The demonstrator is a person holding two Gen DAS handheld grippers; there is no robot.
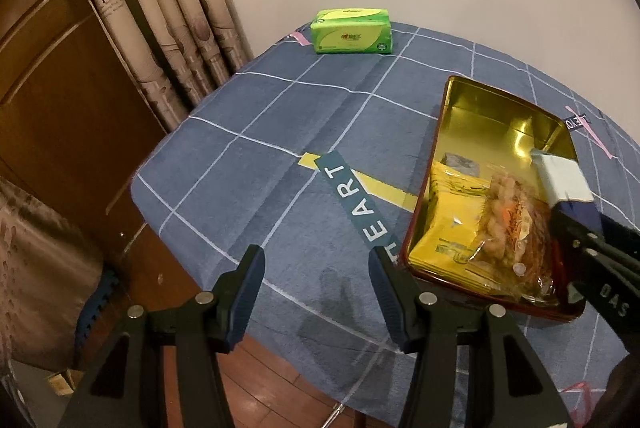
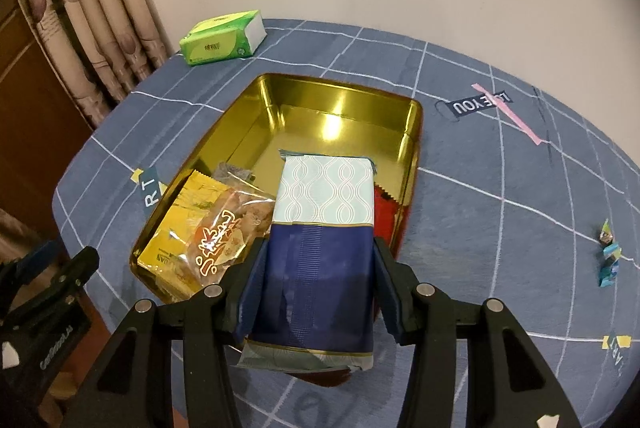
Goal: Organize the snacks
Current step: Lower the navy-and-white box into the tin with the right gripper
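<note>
gold tin (image 2: 412,124) | tissue pack (image 2: 222,36) behind | candies (image 2: 608,252) right

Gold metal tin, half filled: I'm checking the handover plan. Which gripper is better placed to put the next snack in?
Right. The right gripper already grips the blue-and-white snack packet above the gold metal tin. The left gripper is open, empty, beside the tin.

The counter (image 2: 500,188) was draped in blue checked cloth; a gold rectangular tin (image 2: 412,132), green tissue pack (image 2: 216,42) and small wrapped candies (image 2: 608,252) were laid on it.
</note>
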